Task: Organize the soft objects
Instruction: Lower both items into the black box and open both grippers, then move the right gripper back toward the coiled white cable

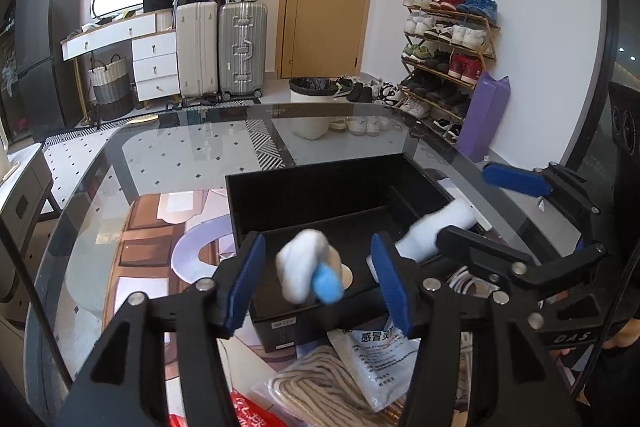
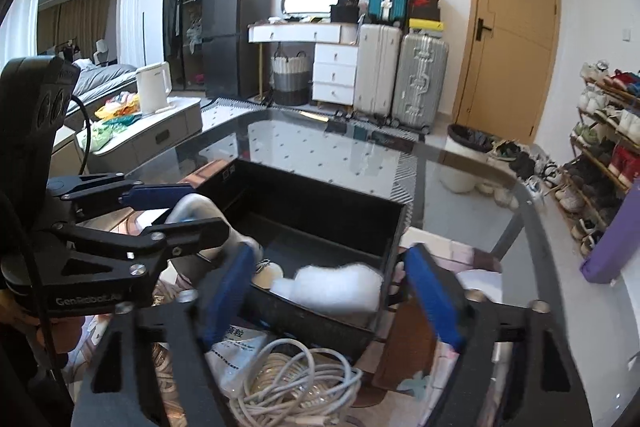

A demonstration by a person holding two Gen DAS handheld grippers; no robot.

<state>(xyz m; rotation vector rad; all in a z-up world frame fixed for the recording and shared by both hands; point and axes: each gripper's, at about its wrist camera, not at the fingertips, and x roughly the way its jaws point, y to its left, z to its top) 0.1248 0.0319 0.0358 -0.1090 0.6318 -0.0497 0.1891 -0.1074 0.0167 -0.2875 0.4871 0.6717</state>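
1. Surroundings: a black box (image 1: 312, 187) sits on the glass bench (image 1: 180, 151) with its top open and a low divider (image 1: 400, 197) near its right end. A round beige disc (image 2: 272, 273) lies on the box floor.
2. In front of the box's near wall lie a white sachet (image 1: 376, 351) with printed text, a coil of tan rope (image 1: 320, 383), a red packet (image 1: 244, 407) and a loose white cable (image 2: 288, 375). They crowd the bench between the tools and the box.
3. Left tool (image 1: 316, 287): the two blue pads are spread wide. A white soft piece with a blue tip (image 1: 308, 271) sits in the gap over the box and touches neither pad. It is motion-blurred. I cannot tell whether it rests on the box floor.
4. Orientation: the blue end points down and toward the camera, with the white bulk above it. The blur hides its long axis.
5. Right tool (image 2: 328, 291): the pads are wide apart and hold nothing. A second white soft piece (image 2: 332, 287) lies inside the box against the near wall, in the gap between the pads.
6. Its long axis runs along that wall, left to right in the right wrist view.
7. Count: two white soft pieces, one box, one disc, one rope coil, one cable, one sachet.
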